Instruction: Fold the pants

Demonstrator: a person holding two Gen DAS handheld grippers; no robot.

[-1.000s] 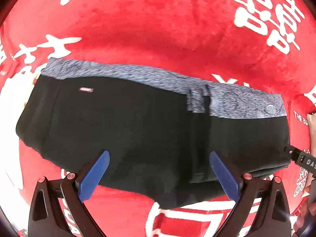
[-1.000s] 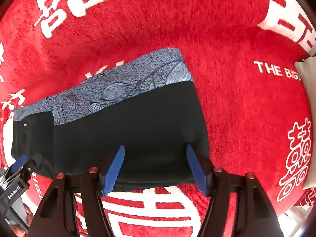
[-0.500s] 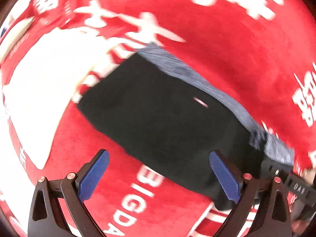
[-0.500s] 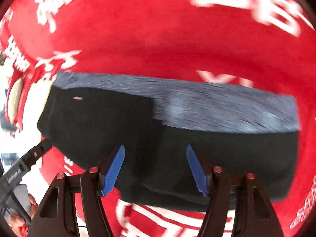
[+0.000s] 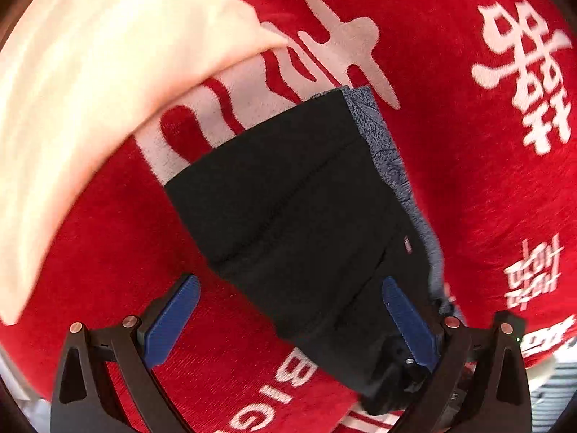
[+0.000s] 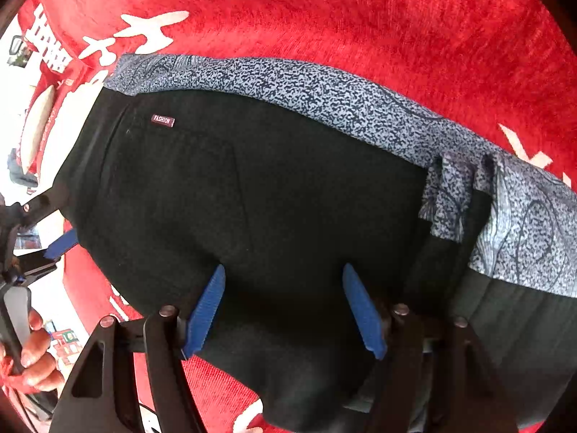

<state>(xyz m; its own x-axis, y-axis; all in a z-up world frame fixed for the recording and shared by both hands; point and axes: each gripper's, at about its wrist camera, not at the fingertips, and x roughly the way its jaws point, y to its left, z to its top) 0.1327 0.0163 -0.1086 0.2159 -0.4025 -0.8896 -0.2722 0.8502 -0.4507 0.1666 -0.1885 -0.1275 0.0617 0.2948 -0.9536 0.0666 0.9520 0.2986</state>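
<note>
Folded black pants (image 6: 274,195) with a speckled grey-blue waistband (image 6: 324,97) lie flat on a red blanket (image 6: 396,18). A small "FASHION" label (image 6: 162,120) sits near their left end. My right gripper (image 6: 285,310) hovers low over the pants' near edge. Its jaws are opening; black cloth lies under the gap, and the blue pads (image 6: 207,310) do not press it. In the left wrist view the pants (image 5: 295,216) run diagonally. My left gripper (image 5: 288,321) stands wide open over their near end, gripping nothing. It also shows at the left edge as the left gripper (image 6: 59,243), held by a hand (image 6: 34,353).
The red blanket (image 5: 468,198) carries large white characters and the letters "BIG" (image 5: 288,379). A pale cream cloth or cushion (image 5: 72,90) fills the upper left of the left wrist view, just beyond the pants' far end. A room shows past the blanket's left edge (image 6: 21,54).
Both grippers swept sideways and rolled, so the pants now lie turned in both views. The right gripper sits closer over the black cloth. The left one now looks along the pants' end.
</note>
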